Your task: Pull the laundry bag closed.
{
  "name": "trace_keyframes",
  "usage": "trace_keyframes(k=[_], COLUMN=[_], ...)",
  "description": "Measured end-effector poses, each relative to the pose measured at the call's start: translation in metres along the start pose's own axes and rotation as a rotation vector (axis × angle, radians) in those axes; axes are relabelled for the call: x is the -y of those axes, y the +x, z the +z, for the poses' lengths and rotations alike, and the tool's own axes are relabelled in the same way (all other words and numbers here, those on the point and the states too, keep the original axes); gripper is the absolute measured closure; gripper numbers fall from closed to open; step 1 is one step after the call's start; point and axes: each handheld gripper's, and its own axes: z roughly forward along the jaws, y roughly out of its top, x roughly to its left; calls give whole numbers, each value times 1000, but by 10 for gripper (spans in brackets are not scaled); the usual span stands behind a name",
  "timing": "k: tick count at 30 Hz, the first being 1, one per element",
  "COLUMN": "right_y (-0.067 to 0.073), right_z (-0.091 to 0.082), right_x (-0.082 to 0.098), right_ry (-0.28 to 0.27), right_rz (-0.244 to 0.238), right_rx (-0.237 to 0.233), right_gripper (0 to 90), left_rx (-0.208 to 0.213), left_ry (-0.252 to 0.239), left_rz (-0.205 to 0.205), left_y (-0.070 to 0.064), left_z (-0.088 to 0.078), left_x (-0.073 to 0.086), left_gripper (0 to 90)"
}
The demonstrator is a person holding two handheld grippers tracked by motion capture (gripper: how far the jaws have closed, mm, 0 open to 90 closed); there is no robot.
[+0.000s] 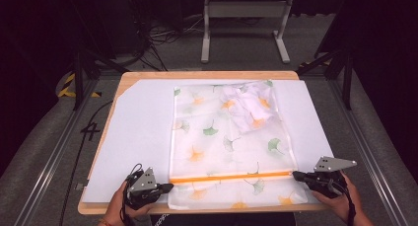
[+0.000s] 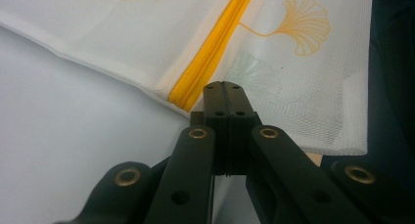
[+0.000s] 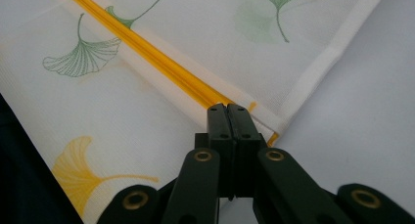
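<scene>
My left tongs [image 1: 170, 187] and right tongs [image 1: 296, 174], both pressed together on nothing, sit at either end of the mesh bag's [image 1: 226, 137] orange zipper [image 1: 229, 177] (near edge of the table [image 1: 148, 78]); I'd pin one end, then pull evenly along it.

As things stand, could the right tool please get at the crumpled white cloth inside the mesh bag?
Probably not yet: the white cloth lies inside the mesh bag, whose yellow zipper looks closed, and the right tool sits shut at the zipper's end.

Matt mesh-cloth bag [image 1: 222, 137] (smooth zipper [image 1: 229, 177]).
</scene>
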Motion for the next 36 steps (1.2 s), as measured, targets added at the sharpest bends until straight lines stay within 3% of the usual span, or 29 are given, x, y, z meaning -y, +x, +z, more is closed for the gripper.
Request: trace_keyframes(k=[8,20,29,33,36], right_y=[4,8,9,6,2], right_z=[-6,-9,-10,-12,-14], right_x=[-1,-6,-13,-15,-18], right_ry=[-38,-71,-93,-107,-127], right_rz=[-45,-84,-110,-106,-91], right_rx=[20,27,70,92,110], right_gripper=[876,790,687,644,589], left_rx=[-29,-82,-147,-167,-209], left_ry=[17,-35,-74,-84,-86], left_rz=[25,22,21,17,14], left_y=[-2,3,9,12,17], left_z=[-2,-13,-26,-29,-31], left_x=[-3,-6,-7,-7,-8], left_gripper=[900,900,817,750,698])
